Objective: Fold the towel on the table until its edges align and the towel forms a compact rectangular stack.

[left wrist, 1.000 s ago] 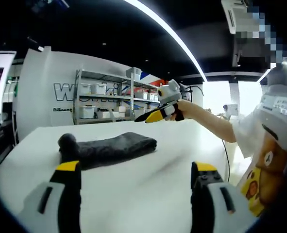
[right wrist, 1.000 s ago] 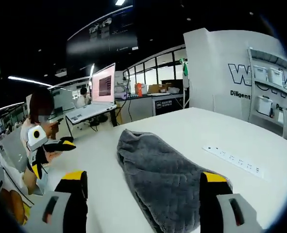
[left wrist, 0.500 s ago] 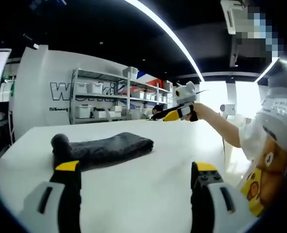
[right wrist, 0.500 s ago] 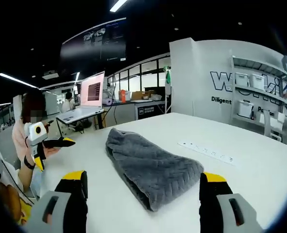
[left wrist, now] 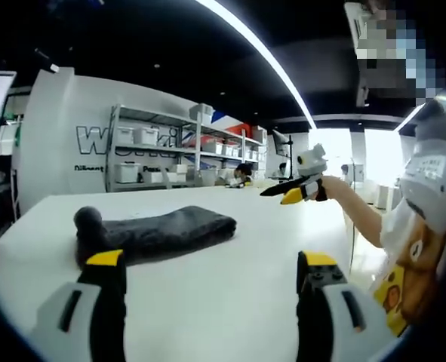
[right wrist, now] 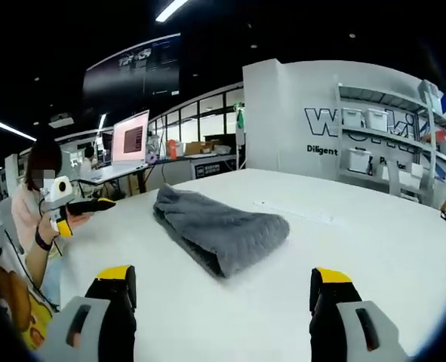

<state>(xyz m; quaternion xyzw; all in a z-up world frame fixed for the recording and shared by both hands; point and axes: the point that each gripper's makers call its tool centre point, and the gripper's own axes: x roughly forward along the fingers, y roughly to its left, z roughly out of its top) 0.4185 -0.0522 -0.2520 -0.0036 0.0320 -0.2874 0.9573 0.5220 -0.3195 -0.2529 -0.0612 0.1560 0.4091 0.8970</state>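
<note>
Dark grey towel point(left wrist: 151, 232) lies folded in a thick bundle on the white surface point(left wrist: 230, 286), well apart from both tools. Left hand-held gripper point(left wrist: 207, 264): jaws spread wide, nothing between them. Right hand-held gripper point(right wrist: 219, 283): same, wide apart and empty, towel point(right wrist: 219, 230) ahead of it. Cloth looks soft, plush, light; likely limp, will sag and slip if pinched mid-panel. Best taken at corners or along a folded edge, layers pinched together.
</note>
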